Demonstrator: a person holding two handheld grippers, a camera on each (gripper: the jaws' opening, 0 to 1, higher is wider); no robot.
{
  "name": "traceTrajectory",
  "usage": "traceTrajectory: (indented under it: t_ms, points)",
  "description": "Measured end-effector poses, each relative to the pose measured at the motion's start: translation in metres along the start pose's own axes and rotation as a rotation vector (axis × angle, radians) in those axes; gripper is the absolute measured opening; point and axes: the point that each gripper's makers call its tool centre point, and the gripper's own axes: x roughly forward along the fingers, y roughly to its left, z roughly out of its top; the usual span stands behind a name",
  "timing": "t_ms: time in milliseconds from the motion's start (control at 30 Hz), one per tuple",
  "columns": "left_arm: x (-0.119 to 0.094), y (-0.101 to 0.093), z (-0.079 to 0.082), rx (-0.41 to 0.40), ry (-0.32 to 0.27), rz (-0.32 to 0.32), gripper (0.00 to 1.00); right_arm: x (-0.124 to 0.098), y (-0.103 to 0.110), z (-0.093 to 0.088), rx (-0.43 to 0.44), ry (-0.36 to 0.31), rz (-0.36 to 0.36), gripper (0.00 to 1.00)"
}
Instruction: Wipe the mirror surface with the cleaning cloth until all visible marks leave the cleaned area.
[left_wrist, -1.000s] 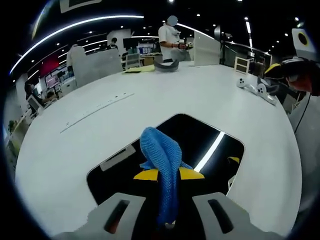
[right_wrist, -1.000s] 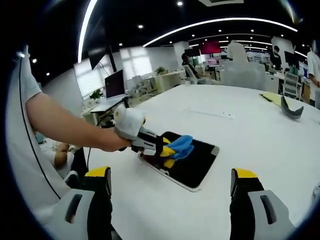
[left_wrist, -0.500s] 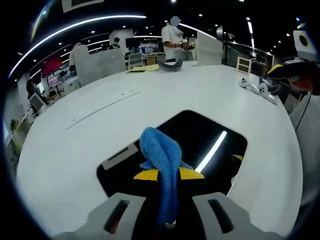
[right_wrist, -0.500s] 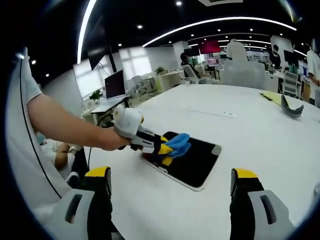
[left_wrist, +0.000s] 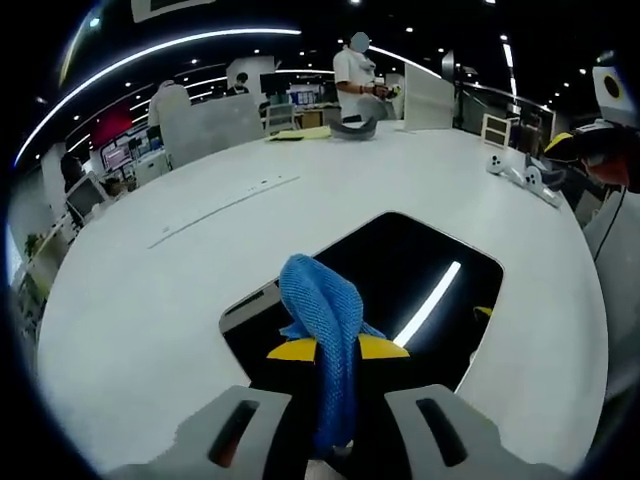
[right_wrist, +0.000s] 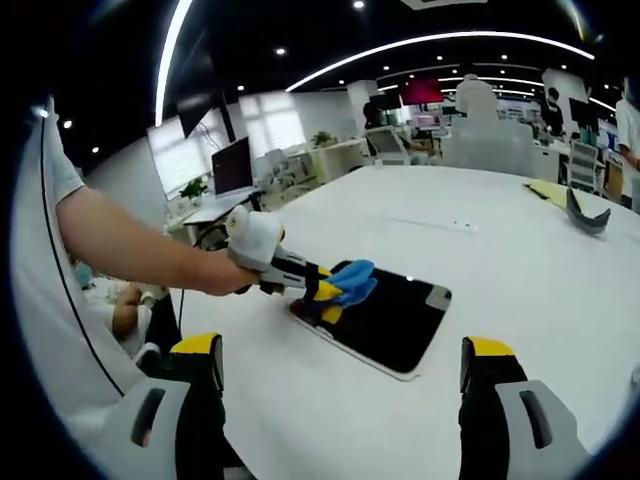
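In the left gripper view, a blue cleaning cloth (left_wrist: 325, 325) is seen pinched between the yellow-tipped jaws of the left gripper (left_wrist: 337, 348), its bunched end pressed onto the near part of the mirror (left_wrist: 400, 275), a dark rounded panel laid flat on the white table (left_wrist: 180, 290); a bright strip of light is reflected in the glass. A standing person (left_wrist: 357, 75) is visible beyond the far edge of the table. In the right gripper view, the right gripper (right_wrist: 340, 375) is held above the table with its jaws spread wide apart and nothing between them, well apart from the mirror (right_wrist: 395, 320). The left gripper (right_wrist: 300, 283), gripped by a hand (right_wrist: 225, 275), is seen holding the cloth (right_wrist: 352, 283) on the mirror's near-left end.
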Motion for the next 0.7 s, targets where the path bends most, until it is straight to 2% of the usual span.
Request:
traceTrajectory:
  t_ms: [700]
  points:
    - [-0.012,0.015,-0.009,-0.019,-0.001,0.026,0.10,0.005,0.006,0.001,0.005,0.004,0.007,0.99]
